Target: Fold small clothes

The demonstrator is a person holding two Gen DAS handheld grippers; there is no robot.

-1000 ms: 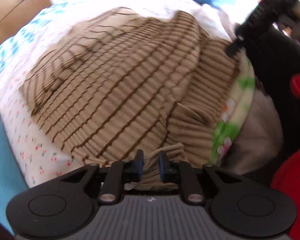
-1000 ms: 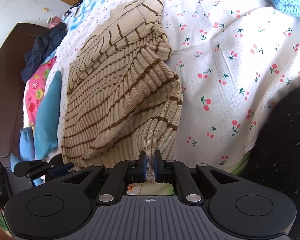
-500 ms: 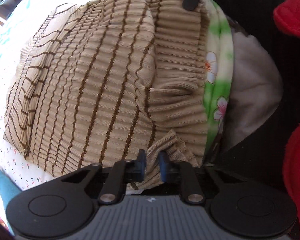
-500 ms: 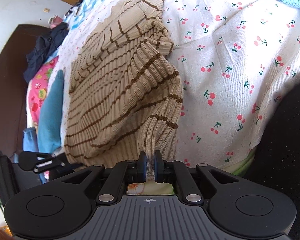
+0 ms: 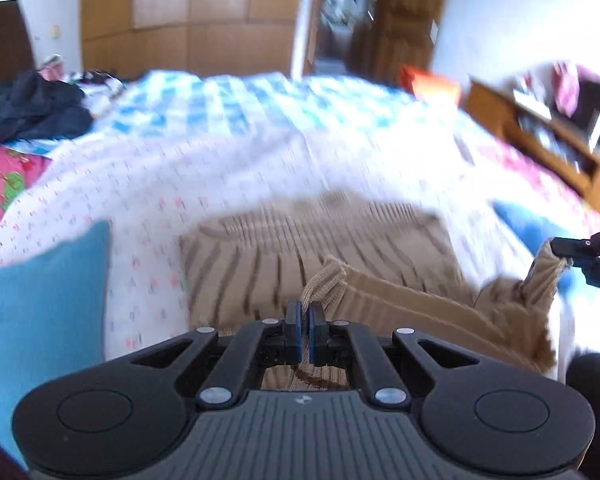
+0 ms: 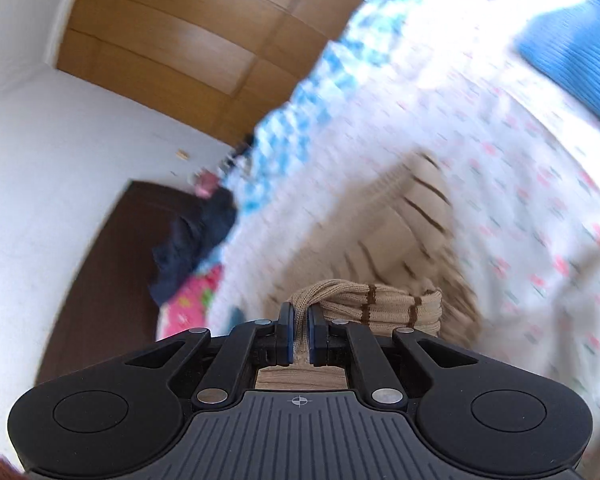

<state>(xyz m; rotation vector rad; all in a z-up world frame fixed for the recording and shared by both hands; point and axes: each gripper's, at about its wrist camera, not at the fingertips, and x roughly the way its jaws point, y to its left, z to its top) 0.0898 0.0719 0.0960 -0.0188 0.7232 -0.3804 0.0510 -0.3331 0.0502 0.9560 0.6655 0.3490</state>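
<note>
Sweater [image 5: 320,240] now raised between both grippers

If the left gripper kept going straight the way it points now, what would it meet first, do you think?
Probably the striped sweater it already grips: the left gripper points down at the part lying on the bed. Blur makes depth uncertain.

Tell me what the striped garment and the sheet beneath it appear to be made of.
The striped sweater, pinched by the left gripper and right gripper, looks like ribbed knit, matte tan with thin brown stripes: raised ribs show at the clamped edges; fibre unclear. The bed sheet looks like thin woven cloth, white with small red print; motion blur hides its weave.
</note>
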